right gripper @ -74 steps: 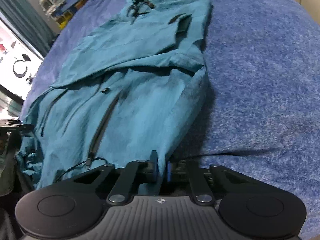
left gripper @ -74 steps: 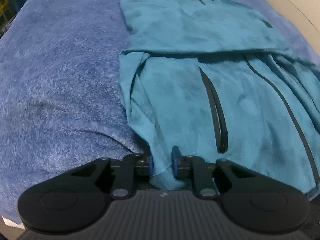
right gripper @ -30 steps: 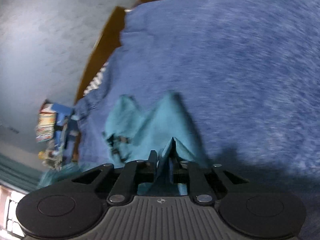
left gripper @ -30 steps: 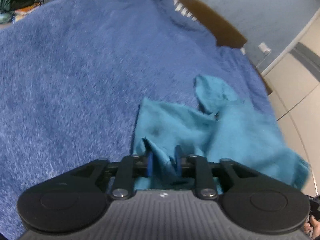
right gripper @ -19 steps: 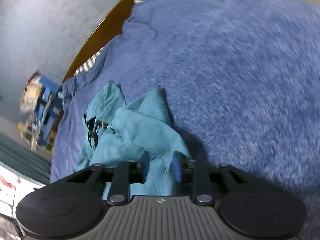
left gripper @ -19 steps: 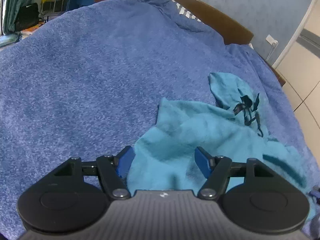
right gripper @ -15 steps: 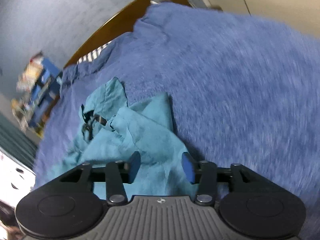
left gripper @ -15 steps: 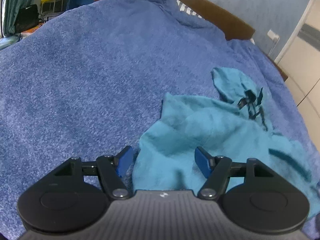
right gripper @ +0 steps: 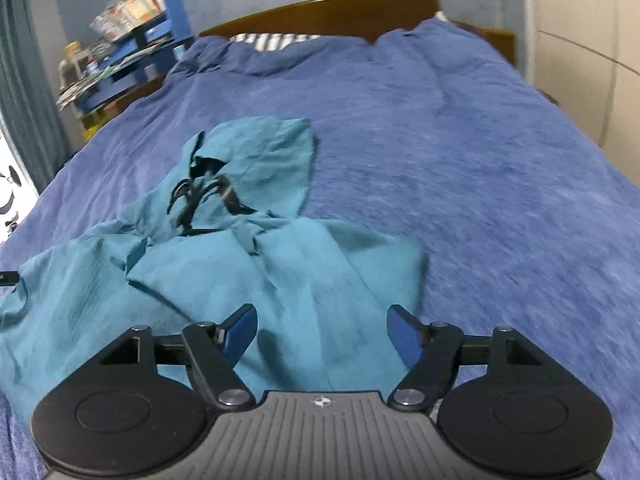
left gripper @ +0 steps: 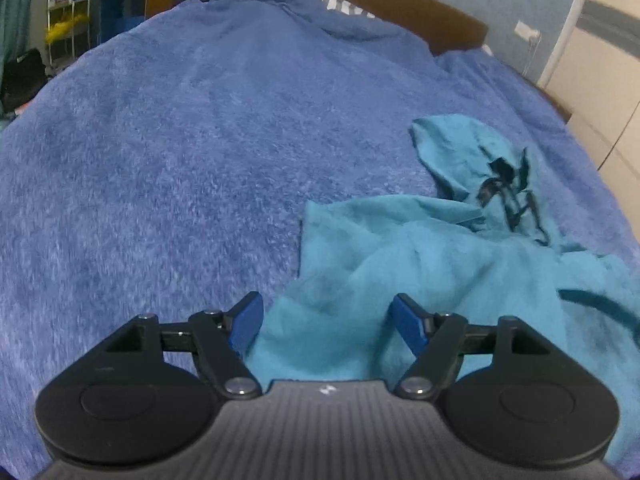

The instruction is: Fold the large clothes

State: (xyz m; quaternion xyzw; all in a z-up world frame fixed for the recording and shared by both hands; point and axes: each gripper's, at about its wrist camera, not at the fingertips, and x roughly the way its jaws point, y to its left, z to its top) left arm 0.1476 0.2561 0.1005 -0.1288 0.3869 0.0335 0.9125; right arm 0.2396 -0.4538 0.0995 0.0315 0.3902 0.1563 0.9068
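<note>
Left claw [left gripper: 326, 322]: jaws apart, empty, hovering low over the near left edge of the hoodie [left gripper: 440, 272]; cloth lies just under and ahead of it, spreading to its right.

Hoodie: teal, doubled over in a loose fold on the blue bed cover [left gripper: 180, 160]; long axis runs from the claws away toward the hood [right gripper: 256, 156] and the headboard [right gripper: 332, 12].

Right claw [right gripper: 322, 330]: jaws apart, empty, over the hoodie's near right part, equally close. Judgement: either claw reaches its own side edge.
</note>
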